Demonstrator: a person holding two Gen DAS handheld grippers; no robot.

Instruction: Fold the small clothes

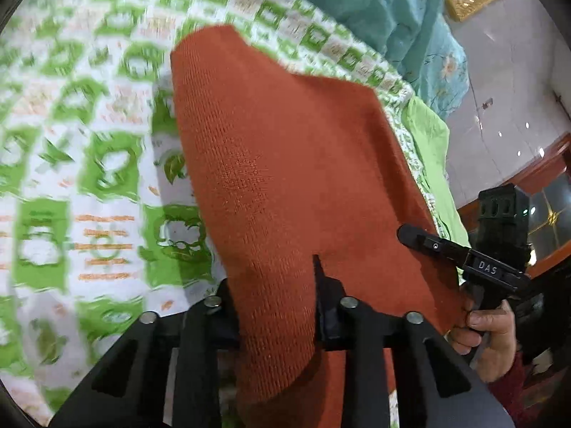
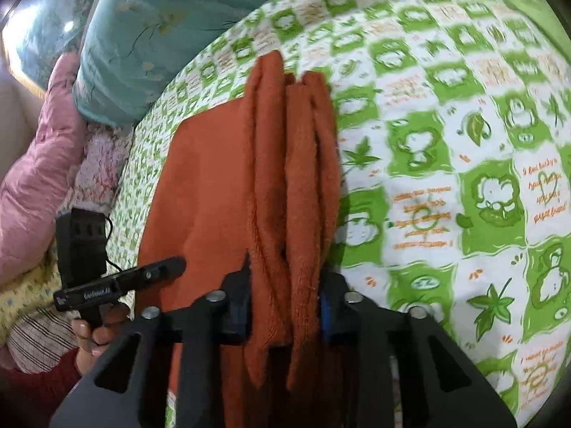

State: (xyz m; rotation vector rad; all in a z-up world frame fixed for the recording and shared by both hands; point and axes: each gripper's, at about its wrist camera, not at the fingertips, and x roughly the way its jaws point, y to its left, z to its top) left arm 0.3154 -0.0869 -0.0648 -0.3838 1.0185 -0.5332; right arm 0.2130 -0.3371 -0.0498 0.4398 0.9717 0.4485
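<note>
An orange-red knit garment [image 1: 278, 142] lies stretched over the green-and-white printed bedsheet [image 1: 71, 142]. My left gripper [image 1: 274, 285] is shut on its near edge, and the cloth fills the gap between the black fingers. In the right wrist view the same garment [image 2: 207, 185] lies flat on the left, with a bunch of lengthwise folds on its right side. My right gripper [image 2: 285, 285] is shut on that bunch. Each gripper shows in the other's view, held by a hand at the garment's side: the right gripper [image 1: 428, 242] and the left gripper [image 2: 167, 267].
A teal flowered quilt [image 2: 160, 35] is heaped at the far end of the bed, also seen as the quilt [image 1: 385, 10]. A pink padded jacket [image 2: 39, 164] lies beside it. The bed's edge [image 1: 428, 135] drops to a pale tiled floor [image 1: 517, 89] near wooden furniture [image 1: 535, 167].
</note>
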